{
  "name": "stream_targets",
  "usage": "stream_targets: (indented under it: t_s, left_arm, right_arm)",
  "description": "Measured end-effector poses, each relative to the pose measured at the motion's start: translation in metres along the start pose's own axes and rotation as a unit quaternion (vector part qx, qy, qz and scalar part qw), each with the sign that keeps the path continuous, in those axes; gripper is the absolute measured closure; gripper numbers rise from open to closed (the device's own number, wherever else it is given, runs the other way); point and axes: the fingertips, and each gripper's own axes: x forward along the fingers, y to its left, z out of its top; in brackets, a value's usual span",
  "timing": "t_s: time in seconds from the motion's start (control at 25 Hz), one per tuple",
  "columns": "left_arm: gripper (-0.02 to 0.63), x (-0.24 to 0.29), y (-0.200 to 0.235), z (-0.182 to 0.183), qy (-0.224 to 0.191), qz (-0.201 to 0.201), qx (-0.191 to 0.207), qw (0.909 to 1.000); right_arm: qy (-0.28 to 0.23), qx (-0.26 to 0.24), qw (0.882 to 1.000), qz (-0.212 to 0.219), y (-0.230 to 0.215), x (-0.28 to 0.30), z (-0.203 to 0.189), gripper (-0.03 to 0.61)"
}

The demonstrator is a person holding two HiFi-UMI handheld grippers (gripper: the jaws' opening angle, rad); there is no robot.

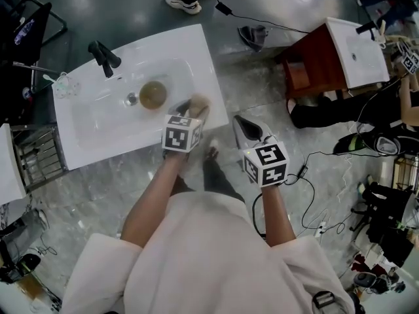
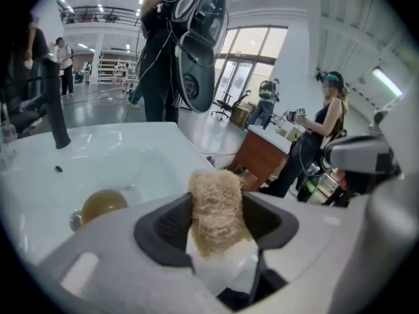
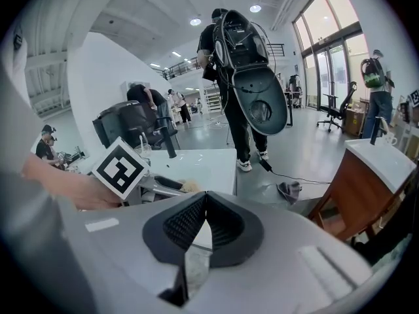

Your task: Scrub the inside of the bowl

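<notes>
At the far left of the white sink (image 1: 78,120) stands the black faucet (image 1: 103,57). Right of it, down in the basin, the amber-brown bowl (image 1: 153,94) sits just beside the drain (image 1: 131,99), and nothing touches it. Whether it is wet or soapy cannot be told.

Further right, over the sink's right rim, the left gripper (image 1: 191,108) is clenched on a tan, fibrous scrubbing sponge (image 2: 216,208). The sponge stands upright between the two dark pads and pokes out above them. It is near the bowl but clear of it.

Right again, past the sink edge and over the grey floor, the right gripper (image 3: 204,205) has its jaws pressed together with nothing between them.

By the look of it, the tool is in hand and the scrubbing itself is all still to do: the sponge has to come left and down into the bowl. The bowl will likely need steadying by the idle right gripper.
</notes>
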Motion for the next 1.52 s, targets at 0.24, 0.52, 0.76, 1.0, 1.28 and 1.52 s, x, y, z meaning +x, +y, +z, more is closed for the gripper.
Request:
stream_targets:
  t_s: [0.24, 0.52, 0.76, 1.0, 1.28, 1.52]
  left_arm:
    - [0.380, -0.053, 0.022, 0.016, -0.055, 0.013, 0.044, 0.9974]
    - [0.380, -0.130, 0.076, 0.019, -0.088, 0.036, 0.052, 0.9940]
    - [0.380, -0.180, 0.115, 0.011, -0.103, 0.052, 0.043, 0.9924]
    - [0.380, -0.217, 0.149, 0.001, -0.120, 0.078, 0.027, 0.9893]
    - [0.380, -0.239, 0.188, -0.009, -0.128, 0.115, -0.015, 0.9850]
    - [0.380, -0.236, 0.214, -0.019, -0.136, 0.146, -0.066, 0.9776]
  right_arm:
    - [-0.012, -0.013, 1.000, 0.000, 0.035, 0.005, 0.017, 0.572]
    - [-0.030, -0.031, 0.999, -0.001, 0.095, 0.023, 0.045, 0.572]
    - [-0.035, -0.056, 0.998, 0.008, 0.137, 0.040, 0.059, 0.552]
    - [-0.021, -0.096, 0.994, 0.039, 0.170, 0.074, 0.062, 0.503]
    - [0.027, -0.158, 0.982, 0.101, 0.196, 0.134, 0.062, 0.483]
    - [0.074, -0.200, 0.964, 0.158, 0.210, 0.191, 0.045, 0.466]
